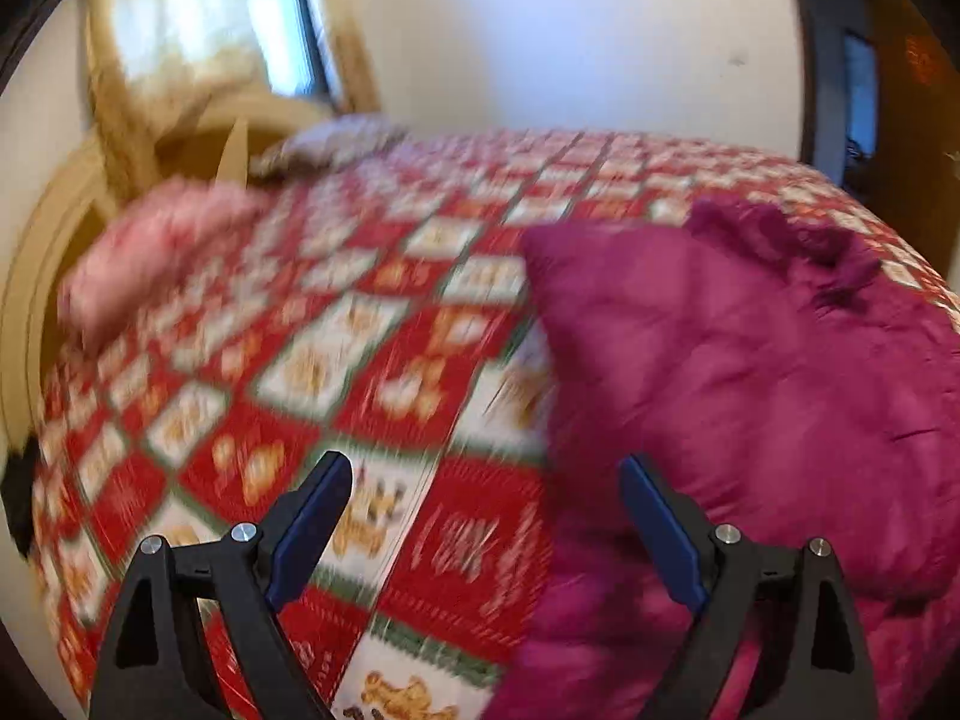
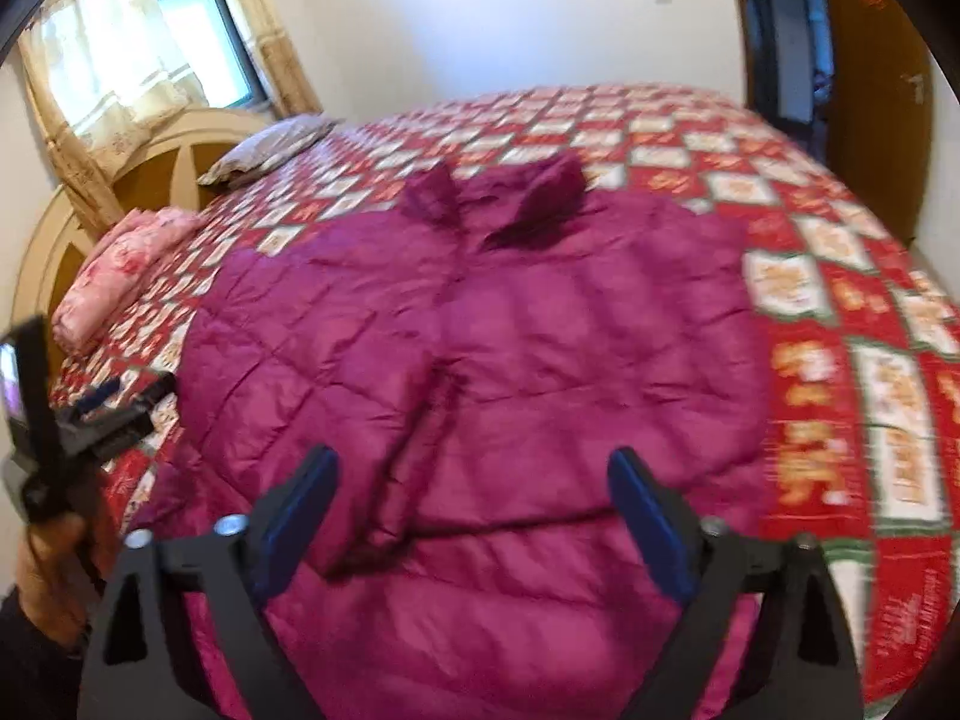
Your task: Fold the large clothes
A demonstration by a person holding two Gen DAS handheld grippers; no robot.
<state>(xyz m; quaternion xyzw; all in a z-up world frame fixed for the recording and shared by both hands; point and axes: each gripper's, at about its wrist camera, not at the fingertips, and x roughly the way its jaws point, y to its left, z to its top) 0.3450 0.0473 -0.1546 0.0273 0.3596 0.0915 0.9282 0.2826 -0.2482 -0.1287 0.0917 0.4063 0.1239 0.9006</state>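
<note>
Though padded and bulky, looks light, soft and slick-shelled: magenta quilted jacket, likely to puff up and slide when folded. Nearest in the right wrist view, right gripper spread wide, pinching nothing, hovering over the hem. Left gripper likewise spread and empty, beside the jacket's side edge above the bed. Best taken at a hem corner or side seam, where the shell bunches thin. Spread flat on the red patterned bedspread, front up, 1 dark zip line down the middle. Long axis running away from the camera, hem near, collar far, toward the wall.
</note>
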